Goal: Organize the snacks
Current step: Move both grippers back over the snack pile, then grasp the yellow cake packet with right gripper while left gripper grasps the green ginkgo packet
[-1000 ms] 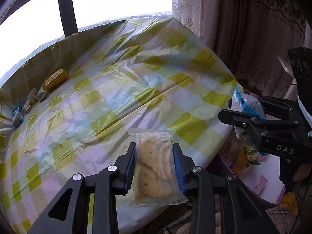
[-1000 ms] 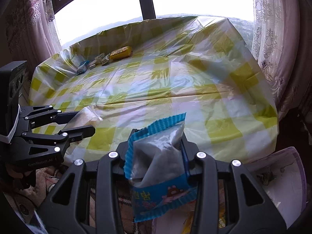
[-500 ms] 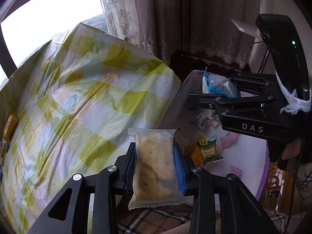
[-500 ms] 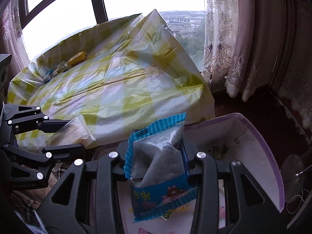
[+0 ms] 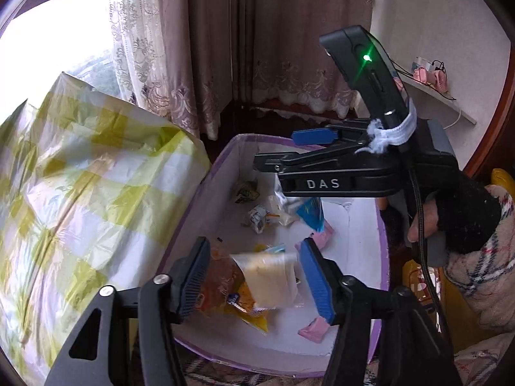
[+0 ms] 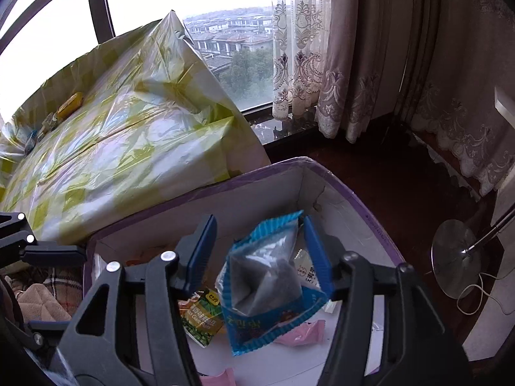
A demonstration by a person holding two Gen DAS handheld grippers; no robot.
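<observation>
Curtained window corner, with a bench (image 6: 106,160) under yellow-checked plastic and a purple-rimmed box (image 5: 206,193) on the floor just beside it. Half a second ago each pair of tongs was clamped on a packet; now the left tongs (image 5: 254,276) and right tongs (image 6: 257,257) stand apart over the box, so both snacks are judged released. The blurred yellow cake packet (image 5: 267,280) lies between the left pads, while the blue-edged packet (image 6: 270,286) sits loose between the right pads, above the packets already inside.
</observation>
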